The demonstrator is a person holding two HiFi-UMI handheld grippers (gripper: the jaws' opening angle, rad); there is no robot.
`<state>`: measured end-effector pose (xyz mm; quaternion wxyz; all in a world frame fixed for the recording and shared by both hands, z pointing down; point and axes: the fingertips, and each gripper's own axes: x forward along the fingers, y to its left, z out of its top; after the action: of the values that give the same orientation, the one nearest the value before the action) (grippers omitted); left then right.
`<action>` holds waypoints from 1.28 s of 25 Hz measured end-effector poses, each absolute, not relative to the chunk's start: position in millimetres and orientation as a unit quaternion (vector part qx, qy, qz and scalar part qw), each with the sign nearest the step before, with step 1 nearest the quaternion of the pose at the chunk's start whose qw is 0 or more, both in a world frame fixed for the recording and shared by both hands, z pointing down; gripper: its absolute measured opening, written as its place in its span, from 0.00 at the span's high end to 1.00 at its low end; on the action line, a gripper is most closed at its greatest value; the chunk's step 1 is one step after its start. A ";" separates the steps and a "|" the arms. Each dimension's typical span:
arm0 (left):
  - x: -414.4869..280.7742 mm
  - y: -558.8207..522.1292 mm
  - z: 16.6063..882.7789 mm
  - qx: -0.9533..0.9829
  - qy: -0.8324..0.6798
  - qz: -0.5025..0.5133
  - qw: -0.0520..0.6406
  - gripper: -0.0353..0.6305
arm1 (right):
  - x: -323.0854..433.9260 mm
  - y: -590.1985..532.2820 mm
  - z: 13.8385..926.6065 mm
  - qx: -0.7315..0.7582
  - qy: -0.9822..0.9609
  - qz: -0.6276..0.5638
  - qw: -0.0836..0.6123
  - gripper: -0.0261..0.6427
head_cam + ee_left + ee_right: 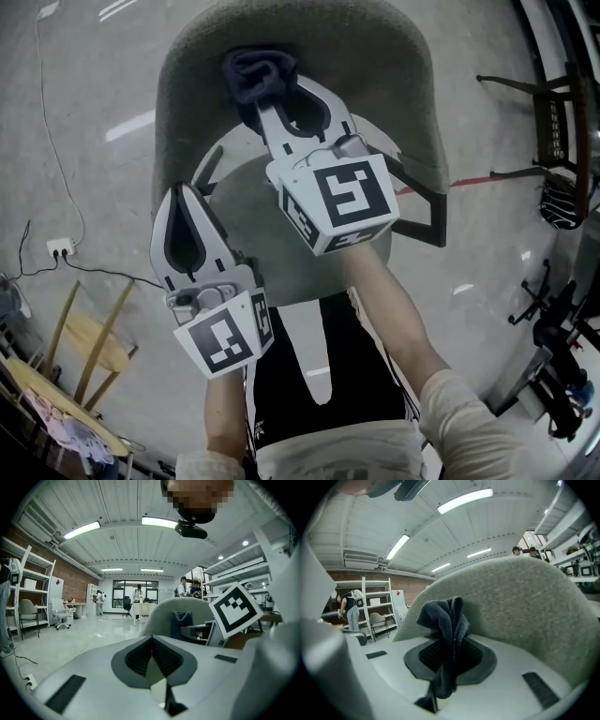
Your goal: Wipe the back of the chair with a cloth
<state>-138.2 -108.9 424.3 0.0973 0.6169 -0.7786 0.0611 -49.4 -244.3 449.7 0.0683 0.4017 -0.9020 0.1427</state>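
At the inner face of the chair back, my right gripper has its fingers clamped on a bunched dark cloth, which stands up out of the fingertips near the upper part of the backrest. My left gripper hangs lower and to the left, over the seat side, well apart from the cloth; its fingers are together with nothing between them. Assessment: the wiping step is in hand or about to start, with the cloth presented to the upholstery. I cannot confirm firm contact from any view. The next move, in my judgement, calls for pressing the wad flat against the fabric and drawing it across the curve of the backrest, while keeping the grip tight so the cloth does not pull free. Only a small bunch of cloth projects, so the hard fingertips risk rubbing the upholstery instead. Cross-check of views: the right gripper view shows the cloth pinched through the middle with a tail hanging below the fingers, and the speckled grey fabric just behind it, which the head view does not resolve. The left gripper view shows the chair from the side, with the cloth and the right gripper's marker cube against it. Only the head view shows both grippers together.
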 end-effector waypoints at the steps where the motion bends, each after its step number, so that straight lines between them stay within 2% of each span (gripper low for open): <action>1: -135.1 -110.0 424.5 0.618 -0.778 0.060 0.099 0.92 | -39.0 -248.5 449.6 0.415 -0.897 0.135 0.073 0.87; 13: -88.6 -128.2 418.6 0.652 -0.750 0.058 0.094 0.92 | 73.9 -265.3 450.8 0.550 -0.822 0.125 0.081 0.87; 24: -59.9 -130.5 420.1 0.676 -0.729 0.064 0.091 0.92 | 131.4 -253.0 448.8 0.609 -0.778 0.137 0.070 0.87; 32: -62.2 -125.1 421.2 0.668 -0.736 0.062 0.092 0.92 | 140.5 -252.8 450.0 0.616 -0.772 0.137 0.072 0.87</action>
<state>-62.2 -125.1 421.2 0.0919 0.6682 -0.7357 0.0623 140.5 -252.8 450.0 0.0725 0.6160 -0.7724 0.1367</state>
